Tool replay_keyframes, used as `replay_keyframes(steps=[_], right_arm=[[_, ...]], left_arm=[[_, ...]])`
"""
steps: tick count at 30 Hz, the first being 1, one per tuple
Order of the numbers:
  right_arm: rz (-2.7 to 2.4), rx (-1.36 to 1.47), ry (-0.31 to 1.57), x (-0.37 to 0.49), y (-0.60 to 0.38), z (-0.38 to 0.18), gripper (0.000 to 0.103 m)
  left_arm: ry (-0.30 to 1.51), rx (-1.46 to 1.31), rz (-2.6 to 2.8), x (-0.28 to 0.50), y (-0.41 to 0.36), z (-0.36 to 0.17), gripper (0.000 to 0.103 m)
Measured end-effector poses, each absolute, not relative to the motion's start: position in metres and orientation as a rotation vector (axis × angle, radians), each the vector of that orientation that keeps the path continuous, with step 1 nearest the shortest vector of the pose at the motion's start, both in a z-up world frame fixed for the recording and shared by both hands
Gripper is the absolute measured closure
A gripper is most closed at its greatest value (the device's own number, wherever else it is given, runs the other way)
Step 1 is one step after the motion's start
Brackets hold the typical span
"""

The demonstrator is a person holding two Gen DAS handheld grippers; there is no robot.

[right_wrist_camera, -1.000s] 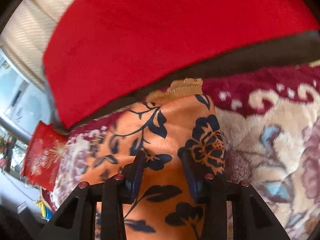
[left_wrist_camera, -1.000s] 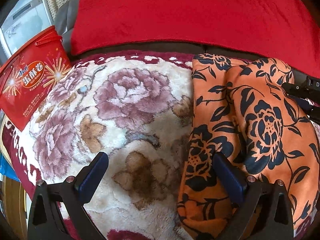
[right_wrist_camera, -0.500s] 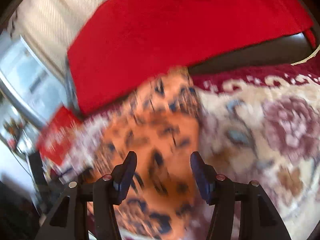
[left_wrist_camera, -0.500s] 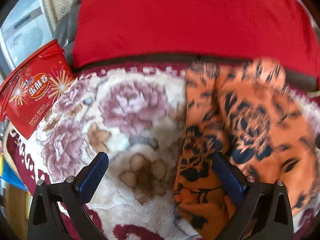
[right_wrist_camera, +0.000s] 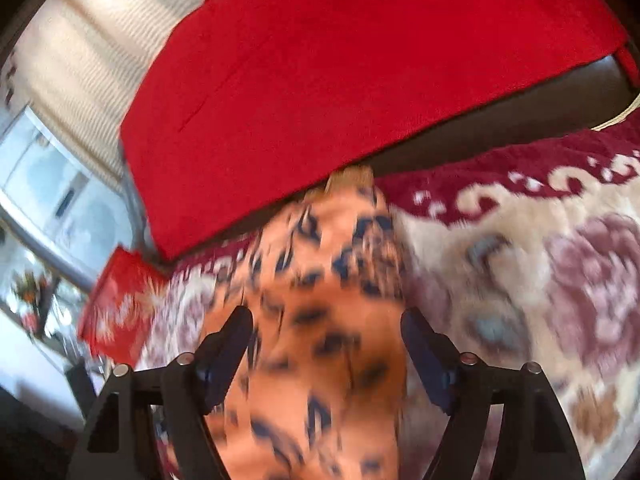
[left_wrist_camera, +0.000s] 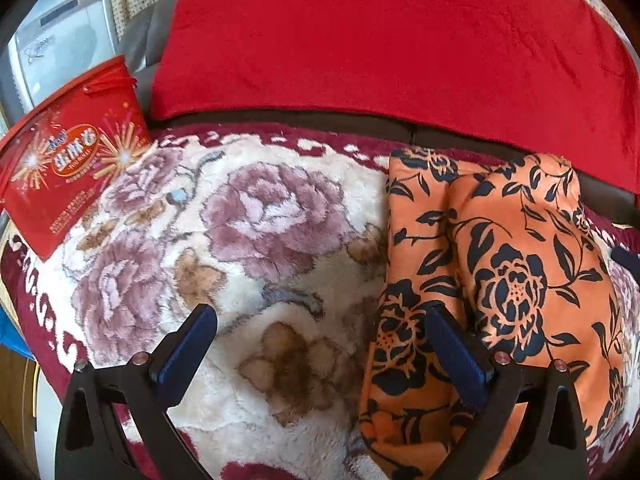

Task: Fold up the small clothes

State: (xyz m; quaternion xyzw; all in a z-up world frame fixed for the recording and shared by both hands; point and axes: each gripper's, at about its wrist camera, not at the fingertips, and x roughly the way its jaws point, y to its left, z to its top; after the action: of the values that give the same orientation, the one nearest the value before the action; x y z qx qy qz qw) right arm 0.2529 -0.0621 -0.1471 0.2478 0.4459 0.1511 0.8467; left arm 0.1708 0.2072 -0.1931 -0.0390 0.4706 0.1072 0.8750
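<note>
1. Orange cloth (left_wrist_camera: pixel 496 280) is laid folded on the blanket (left_wrist_camera: pixel 248 248), rt side.
2. Left tool (left_wrist_camera: pixel 320 348) is held wide, nothing gripped.
3. Right tool (right_wrist_camera: pixel 326 344) is opening, jaws above the cloth, not pinching.

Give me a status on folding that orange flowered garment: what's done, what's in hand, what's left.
Done: the orange garment lies doubled into a long narrow strip on the flowered blanket, one layer over another.
In hand: nothing is gripped. The right gripper is opening above the cloth, its pads clear of it; the left gripper stands open beside the strip.
Left: probably a crosswise fold to shorten it.
</note>
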Motion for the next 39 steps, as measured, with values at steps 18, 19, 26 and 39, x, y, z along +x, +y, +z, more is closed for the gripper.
replay_keyframes(steps=[18,19,26,39], right_arm=[[0.234,0.741,1.021,0.311,-0.082,-0.175,0.067],[0.238,0.693,1.006,0.3,-0.083,-0.167,0.067],[0.326,0.454,0.974,0.216,-0.076,-0.136,0.067],[0.424,0.231,0.854,0.122,-0.048,-0.132,0.066]], left_arm=[[1.011,-0.039,0.234,0.178,0.213,-0.201,0.0],[1.0,-0.05,0.234,0.178,0.216,-0.198,0.0],[1.048,0.002,0.259,0.181,0.214,-0.212,0.0],[0.935,-0.025,0.251,0.145,0.209,-0.179,0.0]])
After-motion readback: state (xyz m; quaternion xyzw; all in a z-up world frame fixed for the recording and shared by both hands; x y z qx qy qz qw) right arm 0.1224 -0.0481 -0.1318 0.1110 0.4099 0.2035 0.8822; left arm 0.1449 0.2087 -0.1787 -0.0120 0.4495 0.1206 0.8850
